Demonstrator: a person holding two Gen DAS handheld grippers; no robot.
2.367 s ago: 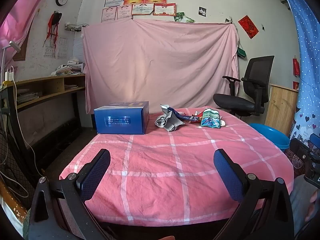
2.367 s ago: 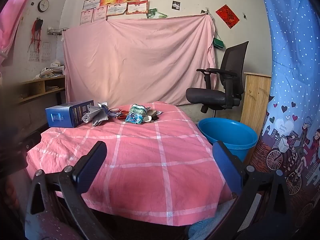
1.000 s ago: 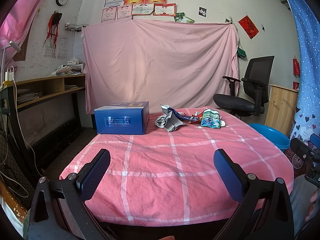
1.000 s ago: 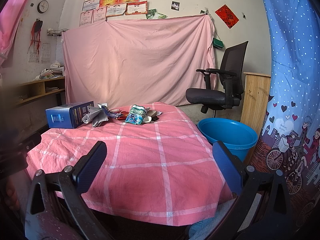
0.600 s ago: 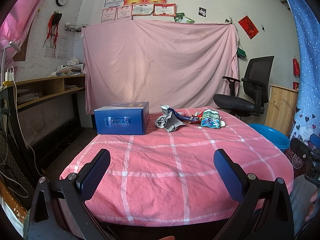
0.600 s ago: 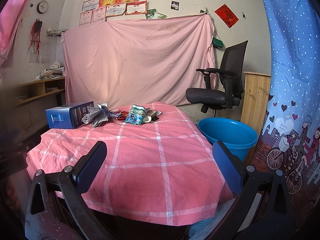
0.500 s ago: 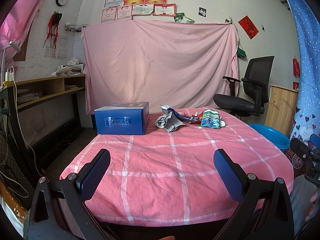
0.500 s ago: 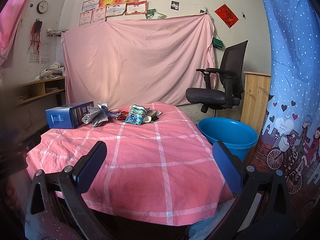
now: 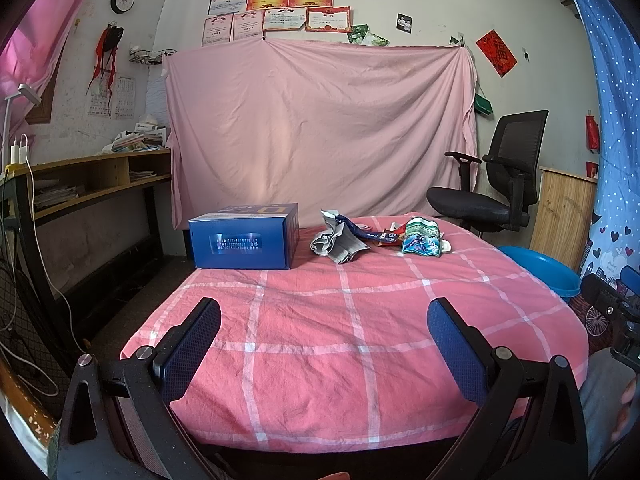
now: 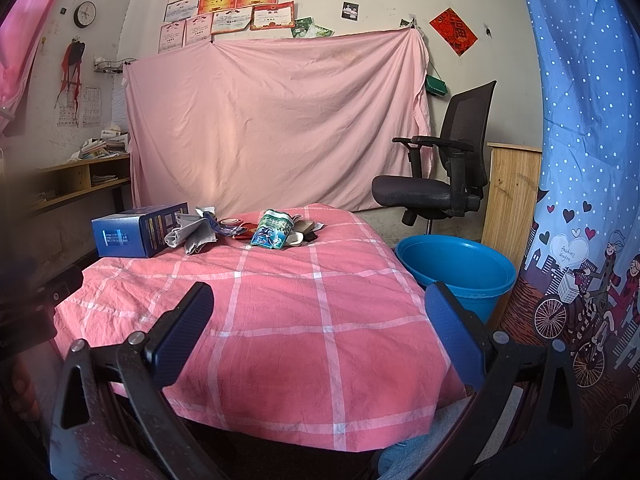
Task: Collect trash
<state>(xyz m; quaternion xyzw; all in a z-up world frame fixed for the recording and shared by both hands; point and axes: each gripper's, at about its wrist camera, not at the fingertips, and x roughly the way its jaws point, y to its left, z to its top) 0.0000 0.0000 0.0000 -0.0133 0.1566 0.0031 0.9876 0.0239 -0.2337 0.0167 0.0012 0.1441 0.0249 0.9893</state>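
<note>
Trash point(image 9: 376, 236) lies far ahead of your left gripper point(image 9: 324, 344) and right gripper point(image 10: 320, 332), both gaping and empty. It looks light, crumpled, likely slippery; pinch the paper wad point(image 9: 338, 240) at a fold, the pouch point(image 10: 273, 230) by an edge.

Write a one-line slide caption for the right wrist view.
Open right gripper faces wrappers on the pink checked table, blue tub beside it.

Only a large letter "O" reads on the blue box point(image 9: 244, 242) top; its label print point(image 9: 237, 244) is too blurred.
</note>
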